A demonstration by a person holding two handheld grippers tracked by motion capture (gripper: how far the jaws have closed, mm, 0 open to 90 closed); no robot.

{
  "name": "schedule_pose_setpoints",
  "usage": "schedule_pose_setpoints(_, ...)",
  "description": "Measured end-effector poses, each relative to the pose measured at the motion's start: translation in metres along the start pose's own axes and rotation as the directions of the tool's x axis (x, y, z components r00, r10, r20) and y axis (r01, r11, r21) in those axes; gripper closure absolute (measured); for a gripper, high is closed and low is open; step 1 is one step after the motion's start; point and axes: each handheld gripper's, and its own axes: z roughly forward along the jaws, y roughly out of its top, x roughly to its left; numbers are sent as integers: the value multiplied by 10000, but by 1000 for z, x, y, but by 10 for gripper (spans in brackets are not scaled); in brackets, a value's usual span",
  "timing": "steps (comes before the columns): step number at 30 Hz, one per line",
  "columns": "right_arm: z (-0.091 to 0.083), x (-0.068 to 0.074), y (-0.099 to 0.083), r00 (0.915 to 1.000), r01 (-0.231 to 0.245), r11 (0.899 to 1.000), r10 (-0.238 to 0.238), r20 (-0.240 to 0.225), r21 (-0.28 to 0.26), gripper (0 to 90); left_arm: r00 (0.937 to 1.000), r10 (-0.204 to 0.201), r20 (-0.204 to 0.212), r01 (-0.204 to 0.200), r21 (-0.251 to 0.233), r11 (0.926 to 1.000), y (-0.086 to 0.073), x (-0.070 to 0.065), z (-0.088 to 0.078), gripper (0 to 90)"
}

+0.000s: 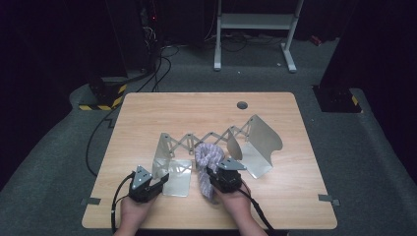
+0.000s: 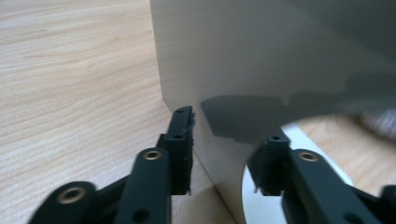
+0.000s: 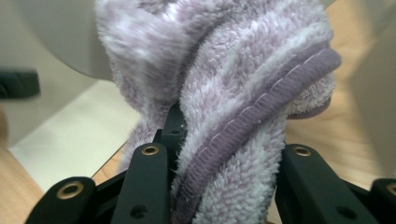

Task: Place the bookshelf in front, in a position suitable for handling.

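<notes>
A metal folding rack stands on the wooden table point(image 1: 147, 113). Its scissor lattice point(image 1: 211, 136) joins a left end plate point(image 1: 164, 147) and a right end plate point(image 1: 264, 132). A fluffy purple-and-white towel point(image 1: 206, 157) hangs bunched over the lattice's middle. My right gripper point(image 1: 211, 173) is shut on it, and the right gripper view has the towel point(image 3: 224, 60) packed between the jaws of that gripper point(image 3: 229, 144). My left gripper point(image 1: 164, 178) sits at the left plate's near edge. In the left gripper view its jaws point(image 2: 229, 154) straddle the thin upright plate point(image 2: 261, 60) without pressing it.
A round cable hole point(image 1: 242, 104) marks the table's far side. On the floor behind are a white stand frame point(image 1: 255, 22), a yellow-and-black striped base point(image 1: 104, 96) and loose cables point(image 1: 157, 73). Bare tabletop lies to the far left and right of the rack.
</notes>
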Motion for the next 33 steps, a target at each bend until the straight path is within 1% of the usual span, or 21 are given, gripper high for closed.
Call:
schedule_pose_setpoints(2, -17, -8, 0, 9995, -35, 9981, 54, 314, -607, 653, 9999, 92, -44, -92, 79, 9999, -4, 0, -5, 608)
schedule_pose_setpoints(3, -17, -8, 0, 9995, -35, 9981, 54, 314, -607, 653, 9999, 155, -16, -155, 51, 9999, -5, 1, -9, 608)
schedule_pose_setpoints(5, -22, -15, 1, 9986, -311, 9963, 343, 395, -800, 653, 9997, 240, -24, -240, -36, 9997, -7, 2, -15, 611)
schedule_pose_setpoints(6, -24, -22, 3, 9973, -381, 9946, 438, 581, -962, 654, 9998, 194, 89, -192, -156, 9997, -9, 3, -18, 646)
schedule_pose_setpoints(9, -24, -28, 6, 9963, -519, 9932, 587, 632, -1040, 653, 9996, 271, 21, -271, -220, 9994, -8, 1, -18, 685)
schedule_pose_setpoints(11, -23, -34, 9, 9946, -704, 9917, 780, 678, -1080, 654, 9994, 336, 12, -335, -219, 9992, -8, -2, -16, 748)
schedule_pose_setpoints(12, -22, -38, 9, 9935, -759, 9912, 844, 761, -1087, 654, 9987, 510, -80, -511, -106, 9986, -7, -7, -13, 785)
schedule_pose_setpoints(14, -21, -41, 10, 9923, -780, 9909, 878, 877, -1101, 655, 9988, 482, 32, -481, -121, 9988, -6, -10, -11, 780)
schedule_pose_setpoints(19, -21, -50, 10, 9893, -780, 9912, 902, 1147, -1069, 655, 9982, 605, 50, -604, -143, 9981, -4, -16, -5, 784)
schedule_pose_setpoints(20, -22, -56, 10, 9873, -812, 9910, 946, 1278, -1068, 655, 9979, 639, 74, -638, -118, 9979, -1, -20, -1, 785)
schedule_pose_setpoints(21, -22, -56, 10, 9873, -812, 9910, 946, 1278, -1068, 655, 9979, 639, 74, -638, -118, 9979, -1, -20, -1, 786)
schedule_pose_setpoints(22, -24, -63, 9, 9849, -824, 9910, 972, 1430, -1058, 654, 9976, 656, 205, -654, -98, 9978, 2, -25, 4, 785)
schedule_pose_setpoints(23, -24, -63, 9, 9849, -824, 9910, 972, 1430, -1058, 654, 9976, 656, 205, -654, -98, 9978, 2, -25, 4, 782)
schedule_pose_setpoints(24, -27, -71, 8, 9817, -874, 9907, 1034, 1601, -1041, 654, 9974, 670, 265, -668, -103, 9977, 3, -27, 7, 779)
schedule_pose_setpoints(25, -27, -71, 8, 9817, -874, 9907, 1034, 1601, -1041, 654, 9970, 705, 315, -702, -101, 9975, 5, -30, 9, 779)
schedule_pose_setpoints(26, -30, -78, 6, 9786, -899, 9907, 1069, 1756, -1022, 653, 9957, 901, 199, -900, -72, 9959, 8, -38, 15, 777)
schedule_pose_setpoints(27, -30, -78, 6, 9786, -899, 9907, 1069, 1756, -1022, 653, 9957, 901, 199, -900, -72, 9959, 8, -38, 15, 777)
schedule_pose_setpoints(28, -33, -85, 4, 9750, -891, 9911, 1071, 1949, -987, 653, 9951, 964, 220, -962, -71, 9953, 10, -40, 17, 777)
schedule_pose_setpoints(30, -34, -87, 4, 9731, -939, 9909, 1118, 2012, -965, 653, 9952, 915, 355, -912, -100, 9958, 13, -44, 23, 778)
schedule_pose_setpoints(31, -36, -93, 3, 9699, -997, 9903, 1185, 2127, -968, 653, 9948, 941, 380, -937, -111, 9955, 14, -45, 25, 779)
schedule_pose_setpoints(33, -37, -96, 2, 9688, -1018, 9902, 1205, 2164, -956, 653, 9947, 937, 423, -932, -139, 9956, 16, -48, 28, 780)
